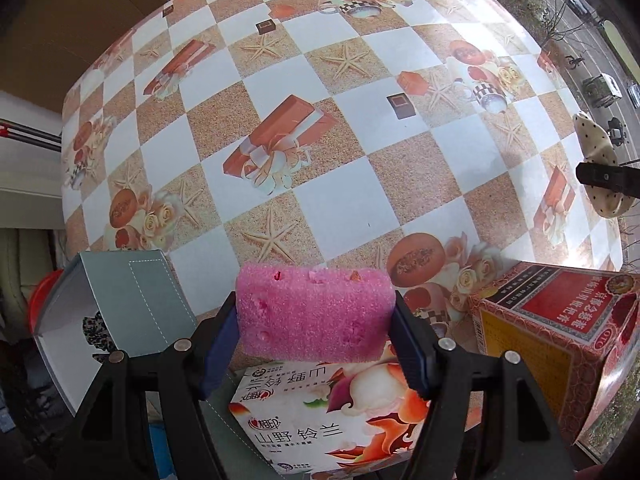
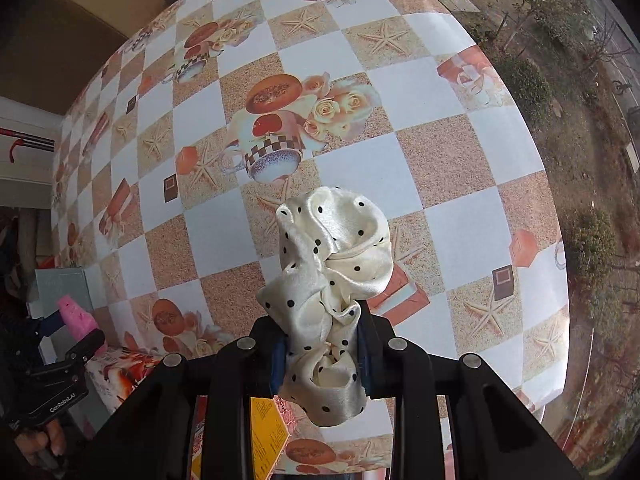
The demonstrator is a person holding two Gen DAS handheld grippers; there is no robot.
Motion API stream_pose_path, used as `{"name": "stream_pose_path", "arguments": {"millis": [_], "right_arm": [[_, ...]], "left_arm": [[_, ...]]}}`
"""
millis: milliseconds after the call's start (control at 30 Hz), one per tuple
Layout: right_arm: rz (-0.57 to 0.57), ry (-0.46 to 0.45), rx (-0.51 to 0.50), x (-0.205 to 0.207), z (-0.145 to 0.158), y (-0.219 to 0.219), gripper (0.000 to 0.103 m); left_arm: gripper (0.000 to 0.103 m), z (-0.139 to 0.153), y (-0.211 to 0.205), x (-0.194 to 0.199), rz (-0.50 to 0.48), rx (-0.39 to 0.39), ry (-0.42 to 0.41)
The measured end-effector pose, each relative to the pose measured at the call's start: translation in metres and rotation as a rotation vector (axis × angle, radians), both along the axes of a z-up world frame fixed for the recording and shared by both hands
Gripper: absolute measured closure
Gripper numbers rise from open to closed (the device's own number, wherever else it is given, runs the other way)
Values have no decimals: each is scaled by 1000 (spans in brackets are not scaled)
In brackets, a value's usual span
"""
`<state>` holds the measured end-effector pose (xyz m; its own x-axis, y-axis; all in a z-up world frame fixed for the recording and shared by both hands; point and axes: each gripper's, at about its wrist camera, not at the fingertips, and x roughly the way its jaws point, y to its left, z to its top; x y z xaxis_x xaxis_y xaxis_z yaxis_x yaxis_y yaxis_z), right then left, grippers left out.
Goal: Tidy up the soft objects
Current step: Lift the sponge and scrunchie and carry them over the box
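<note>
Pink foam fills the left claw point(image 1: 314, 346): the pink sponge point(image 1: 314, 312) is clamped by its two short ends between the blue pads point(image 1: 218, 350), held level in the air. Directly below the sponge lies a white tissue pack point(image 1: 316, 420) printed with peaches; just left of the sponge stands an open grey box point(image 1: 120, 304), and just right of it a red and yellow carton point(image 1: 560, 340). Beyond the sponge spreads the checkered worktop point(image 1: 340, 200), patterned with starfish and gift boxes. Far to the sponge's right, the right claw point(image 2: 322, 350) is closed on a cream polka-dot scrunchie point(image 2: 332, 272), whose satin folds bulge up past the fingertips point(image 2: 364, 344) and hang below them, lifted above the worktop. From the right wrist view the sponge shows low at the left edge.
</note>
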<state>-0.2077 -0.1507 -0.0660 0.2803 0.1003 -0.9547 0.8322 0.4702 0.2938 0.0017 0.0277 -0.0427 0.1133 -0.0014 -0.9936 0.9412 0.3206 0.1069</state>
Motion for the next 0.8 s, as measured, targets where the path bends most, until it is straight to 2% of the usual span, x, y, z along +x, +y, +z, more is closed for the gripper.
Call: {"name": "stream_pose_path", "arguments": {"millis": [200,333,600,800], "right_arm": [[-39,-70,-29,-15,45,15,74],[-45,-113,-50,-12,73,34,74],[34,-161,-107,12,124,79,73],[106,-208,-77,43,138,126,73]], "left_arm": [[30,23,14,-7,22,-74,19],[30,5,18,-4,6,-100,38],[30,20,46,-2,1,-164,60],[30,33,75,4,36,-202,63]]}}
